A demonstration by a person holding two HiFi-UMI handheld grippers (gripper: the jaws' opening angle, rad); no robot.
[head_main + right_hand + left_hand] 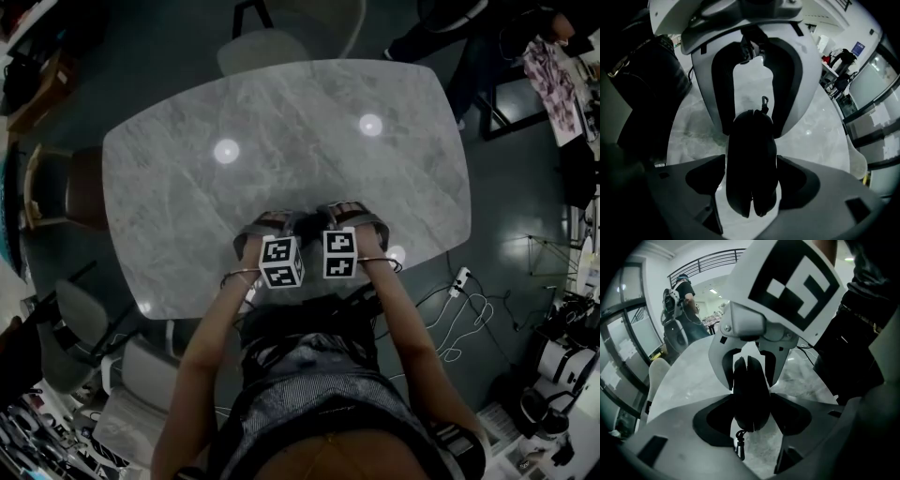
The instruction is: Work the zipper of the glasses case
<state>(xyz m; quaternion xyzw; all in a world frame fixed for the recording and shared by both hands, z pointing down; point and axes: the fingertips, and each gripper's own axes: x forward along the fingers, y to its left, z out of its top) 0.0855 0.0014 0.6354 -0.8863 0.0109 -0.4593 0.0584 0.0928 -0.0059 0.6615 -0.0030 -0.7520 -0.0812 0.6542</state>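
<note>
A black zipped glasses case [751,394] hangs in the air just above the marble table [281,141], held from both ends. My left gripper [751,420] is shut on one end; the small zipper pull [739,447] dangles below it. My right gripper [751,187] is shut on the other end of the case [751,164], pointing straight down. In the right gripper view the zipper pull [764,101] shows at the far end, between the left gripper's white jaws. In the head view the two grippers [281,261] [340,253] meet near the table's front edge and hide the case.
Chairs stand round the table: one at the far side [262,49], a brown one at the left [70,187], grey ones at the near left [80,323]. A power strip with white cable [459,279] lies on the floor at the right. People stand in the background [684,291].
</note>
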